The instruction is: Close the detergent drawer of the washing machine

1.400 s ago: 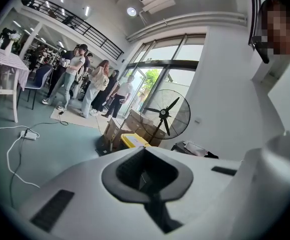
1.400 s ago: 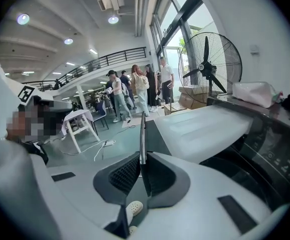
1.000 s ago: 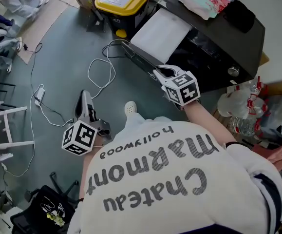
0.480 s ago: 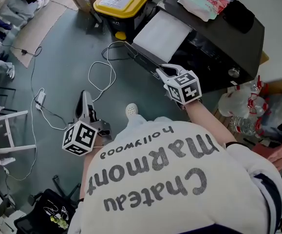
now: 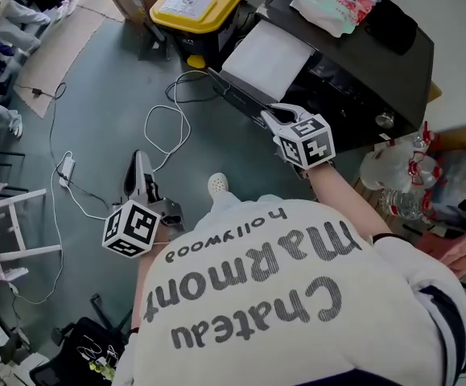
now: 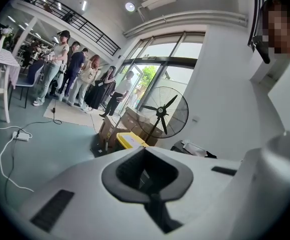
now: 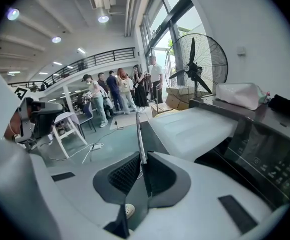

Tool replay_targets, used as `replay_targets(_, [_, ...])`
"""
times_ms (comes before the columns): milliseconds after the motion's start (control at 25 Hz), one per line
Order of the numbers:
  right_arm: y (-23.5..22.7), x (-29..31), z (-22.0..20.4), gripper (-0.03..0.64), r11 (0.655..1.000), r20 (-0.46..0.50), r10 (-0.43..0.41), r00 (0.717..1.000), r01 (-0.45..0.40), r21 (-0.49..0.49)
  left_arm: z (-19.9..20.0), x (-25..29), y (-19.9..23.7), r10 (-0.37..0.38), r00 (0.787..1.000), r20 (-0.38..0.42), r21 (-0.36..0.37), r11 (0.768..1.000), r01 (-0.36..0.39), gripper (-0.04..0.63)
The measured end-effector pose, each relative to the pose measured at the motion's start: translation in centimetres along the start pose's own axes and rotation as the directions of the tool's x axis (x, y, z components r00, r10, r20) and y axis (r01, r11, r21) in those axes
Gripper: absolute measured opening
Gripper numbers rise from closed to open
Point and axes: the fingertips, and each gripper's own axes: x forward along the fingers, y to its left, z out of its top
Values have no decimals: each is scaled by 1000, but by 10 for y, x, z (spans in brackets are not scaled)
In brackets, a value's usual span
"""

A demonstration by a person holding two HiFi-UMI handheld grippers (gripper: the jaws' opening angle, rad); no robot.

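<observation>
Detergent drawer [image 5: 266, 56] open, right gripper [image 5: 273, 119] clamping it

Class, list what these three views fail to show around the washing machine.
- Head view: inside of the drawer; only a plain white top surface shows.
- Head view: front of the washing machine below the drawer, hidden under its own top.
- Right gripper view: markings on the control panel, too small and dark.
</observation>
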Motion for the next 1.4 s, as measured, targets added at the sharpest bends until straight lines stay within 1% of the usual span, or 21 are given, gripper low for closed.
replay_targets(520, [-13, 6, 6, 66, 998, -11, -49, 999, 49, 34, 14, 27, 6, -37, 999, -25, 12, 999, 37, 8])
replay_targets(880, [-22, 4, 12, 71, 995, -5, -93, 996, 94, 46, 22, 56, 6, -87, 994, -58, 21, 996, 88, 8])
replay_targets(1160, [-25, 5, 12, 72, 993, -7, -109, 994, 109, 49, 22, 76, 6, -115, 990, -85, 22, 993, 117, 8])
replay_targets(1240, [-26, 6, 11, 72, 992, -8, -114, 993, 114, 61, 23, 83, 5, -125, 988, -93, 24, 992, 127, 8])
replay_targets(1400, [-39, 5, 16, 77, 985, -1, -150, 989, 150, 86, 26, 97, 0, -150, 983, -105, 31, 988, 154, 8])
